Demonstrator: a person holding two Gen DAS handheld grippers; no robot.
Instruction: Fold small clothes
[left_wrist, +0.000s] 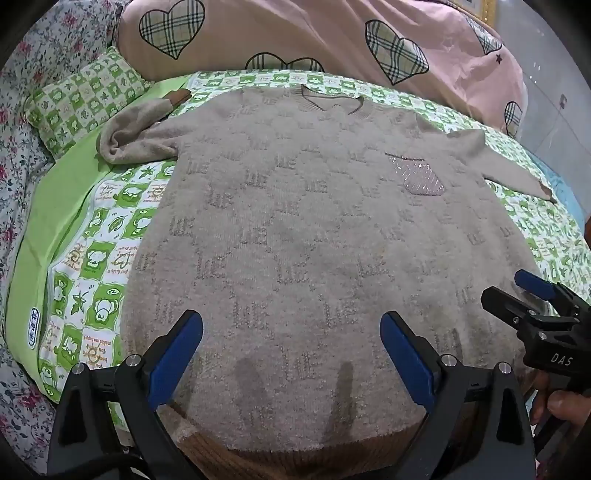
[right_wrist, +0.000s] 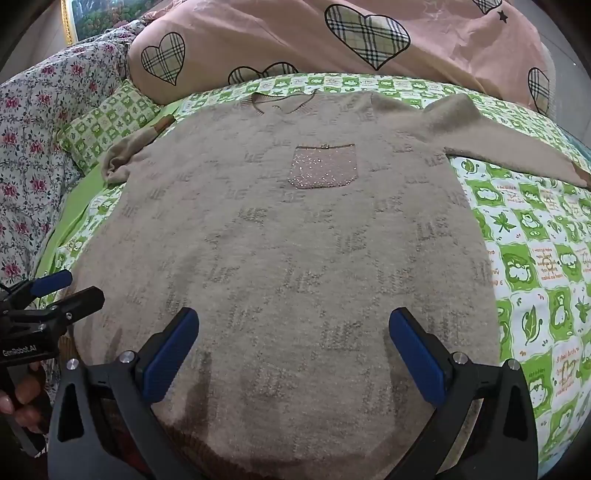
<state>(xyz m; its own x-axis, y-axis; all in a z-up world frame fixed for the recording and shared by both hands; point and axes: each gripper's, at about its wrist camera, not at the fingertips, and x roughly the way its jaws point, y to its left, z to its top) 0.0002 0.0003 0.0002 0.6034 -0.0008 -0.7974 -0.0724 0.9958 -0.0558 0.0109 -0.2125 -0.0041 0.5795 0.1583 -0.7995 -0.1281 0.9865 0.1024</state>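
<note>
A beige knit sweater (left_wrist: 295, 229) lies flat, front up, on a green checked sheet (left_wrist: 99, 266), its neck at the far side. It has a sparkly pink chest pocket (left_wrist: 417, 173). Its left sleeve (left_wrist: 136, 136) is bunched up; its right sleeve (left_wrist: 517, 166) stretches out sideways. My left gripper (left_wrist: 291, 354) is open and empty above the hem. My right gripper (right_wrist: 293, 354) is open and empty above the sweater (right_wrist: 288, 258) near its hem; the pocket (right_wrist: 323, 166) lies ahead. Each gripper shows in the other's view, the right one (left_wrist: 517, 291) and the left one (right_wrist: 70, 288).
A pink quilt with plaid hearts (left_wrist: 295, 40) is piled along the far side. A small green checked pillow (left_wrist: 81, 96) and a floral blanket (left_wrist: 22, 155) lie at the left. The bare sheet (right_wrist: 535, 266) extends to the right of the sweater.
</note>
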